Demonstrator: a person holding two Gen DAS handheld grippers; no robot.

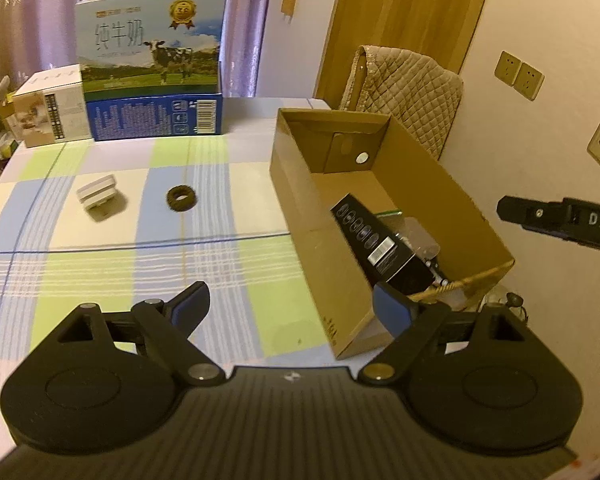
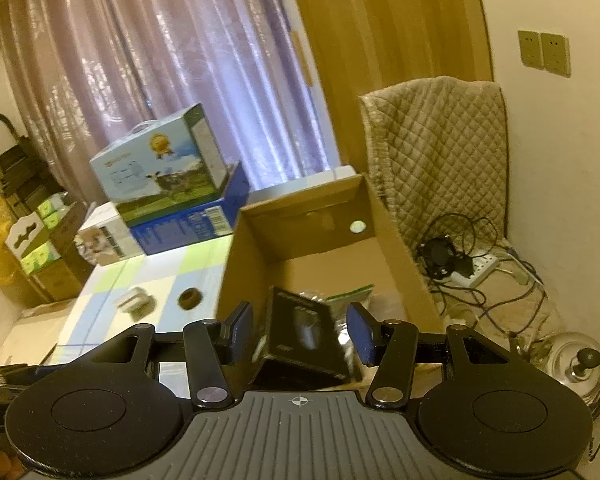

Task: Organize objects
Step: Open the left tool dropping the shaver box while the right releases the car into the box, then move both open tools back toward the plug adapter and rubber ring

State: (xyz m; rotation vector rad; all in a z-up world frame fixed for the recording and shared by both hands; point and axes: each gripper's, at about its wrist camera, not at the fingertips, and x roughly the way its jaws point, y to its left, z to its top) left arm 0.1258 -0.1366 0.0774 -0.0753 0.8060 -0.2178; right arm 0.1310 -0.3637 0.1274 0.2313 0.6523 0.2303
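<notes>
Left wrist view: the left gripper (image 1: pixel 288 308) has its jaws spread wide and holds nothing, hovering over the checked tablecloth (image 1: pixel 112 264) at the near corner of the cardboard box (image 1: pixel 324 256). The right gripper (image 2: pixel 298 330) is also wide open and empty, above the box (image 2: pixel 260 264), with a black carton (image 2: pixel 306 336) showing between its fingers. That black carton (image 1: pixel 380 244) lies tilted inside the box beside some clear bags (image 1: pixel 418 236). Out on the cloth, well apart from the box, lie a small white charger (image 1: pixel 100 196) and just beside it a dark ring (image 1: pixel 182 199). A milk carton (image 1: pixel 150 52) stands at the far edge before pink curtains (image 1: pixel 40 12); a quilted chair (image 1: pixel 408 88) stands behind the box.
</notes>
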